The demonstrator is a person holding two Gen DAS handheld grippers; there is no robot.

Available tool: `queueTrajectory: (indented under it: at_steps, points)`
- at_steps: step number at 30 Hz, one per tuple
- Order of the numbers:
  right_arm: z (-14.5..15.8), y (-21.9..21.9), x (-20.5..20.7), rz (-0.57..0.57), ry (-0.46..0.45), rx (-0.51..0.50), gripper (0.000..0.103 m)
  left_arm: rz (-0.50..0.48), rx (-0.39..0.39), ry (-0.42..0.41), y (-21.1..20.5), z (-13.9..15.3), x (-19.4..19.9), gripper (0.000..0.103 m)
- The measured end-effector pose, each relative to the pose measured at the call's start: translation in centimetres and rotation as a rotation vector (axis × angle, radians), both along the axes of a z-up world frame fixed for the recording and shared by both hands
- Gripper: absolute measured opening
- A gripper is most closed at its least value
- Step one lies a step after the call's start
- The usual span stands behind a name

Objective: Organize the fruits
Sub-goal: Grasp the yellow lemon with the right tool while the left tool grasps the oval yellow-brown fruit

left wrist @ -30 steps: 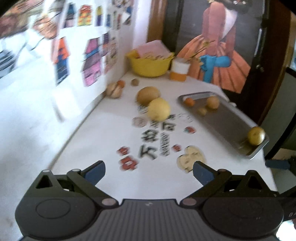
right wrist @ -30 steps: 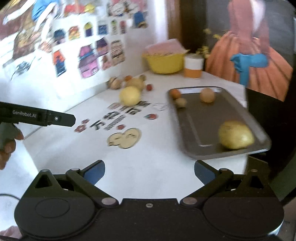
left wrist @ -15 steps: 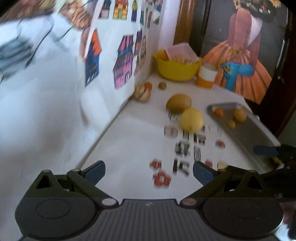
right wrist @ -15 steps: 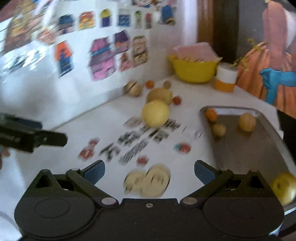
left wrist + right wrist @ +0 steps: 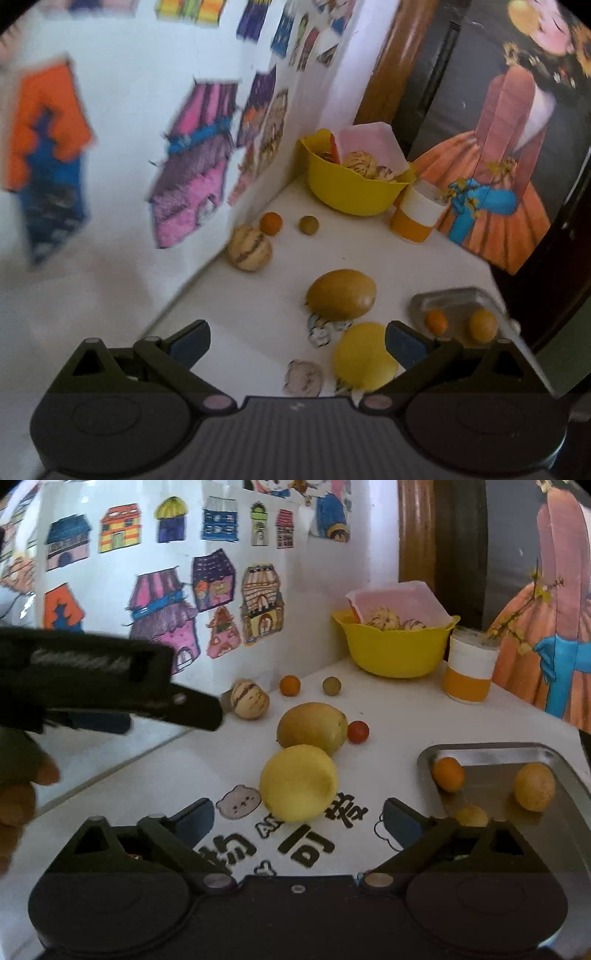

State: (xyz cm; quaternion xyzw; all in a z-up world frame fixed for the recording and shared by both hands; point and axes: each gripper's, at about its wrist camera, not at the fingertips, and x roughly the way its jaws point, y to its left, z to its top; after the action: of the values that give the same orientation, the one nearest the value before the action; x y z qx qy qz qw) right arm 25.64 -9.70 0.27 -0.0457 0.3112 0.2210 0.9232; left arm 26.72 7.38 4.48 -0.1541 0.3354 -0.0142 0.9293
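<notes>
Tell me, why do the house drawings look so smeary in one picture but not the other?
In the left wrist view the house drawings are smeared by motion blur; the yellow fruit is soft too. In the right wrist view the drawings look crisp, though the other gripper's arm is blurry, and straight edges bend from fisheye.

white desk (image 5: 424, 720) printed with black characters and a pale pink bear face (image 5: 238, 802). a plain yellow lemon (image 5: 298, 782) sits by an olive-brown mango (image 5: 312, 728); beside that a small red fruit (image 5: 357, 732). a cream melon (image 5: 250, 699) carries dark brown stripes. near the wall, a small orange (image 5: 289, 685) and a dull green ball (image 5: 331, 685). the bowl (image 5: 395, 653) is bright yellow, the cup (image 5: 469, 670) white over an orange band. grey steel tray (image 5: 491, 751) holds an orange fruit (image 5: 448, 774) and two tan-yellow ones. wall drawings (image 5: 162, 605) show houses in pink, purple, blue, orange. both grippers are black with blue pads (image 5: 400, 816).
</notes>
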Motion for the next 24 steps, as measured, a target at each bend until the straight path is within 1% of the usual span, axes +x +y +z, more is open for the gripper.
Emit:
queueTrajectory:
  at_steps: [3,6,7,11,14,16,18,21,24]
  points:
    - [-0.4,0.2,1.1,0.011,0.003,0.009,0.089,-0.004,-0.005,0.009,-0.4,-1.1,2.1,0.102]
    - [-0.6,0.4,2.0,0.02,0.003,0.022,0.085,-0.052,-0.002,0.001,-1.3,-1.7,3.7,0.102]
    - [-0.7,0.5,2.3,0.022,0.008,0.027,0.081,-0.066,0.005,0.002,-1.7,-1.9,4.2,0.102]
    - [-1.1,0.3,3.0,0.024,0.016,0.043,0.071,-0.108,0.062,0.019,-3.0,-2.5,5.9,0.102]
    - [-1.6,0.0,3.3,0.025,0.035,0.063,0.066,-0.128,0.108,0.039,-3.7,-2.8,7.1,0.102]
    - [-1.7,-0.2,3.6,0.021,0.042,0.086,0.065,-0.131,0.132,0.046,-3.9,-3.0,7.7,0.102]
    - [-1.7,-0.3,3.9,0.026,0.046,0.095,0.065,-0.136,0.134,0.052,-3.7,-3.0,8.1,0.099]
    - [-1.9,-0.3,4.2,0.043,0.061,0.105,0.063,-0.143,0.121,0.078,-3.2,-3.3,9.1,0.097]
    - [-2.1,-0.3,4.4,0.05,0.073,0.113,0.063,-0.165,0.099,0.092,-3.0,-3.8,9.8,0.096]
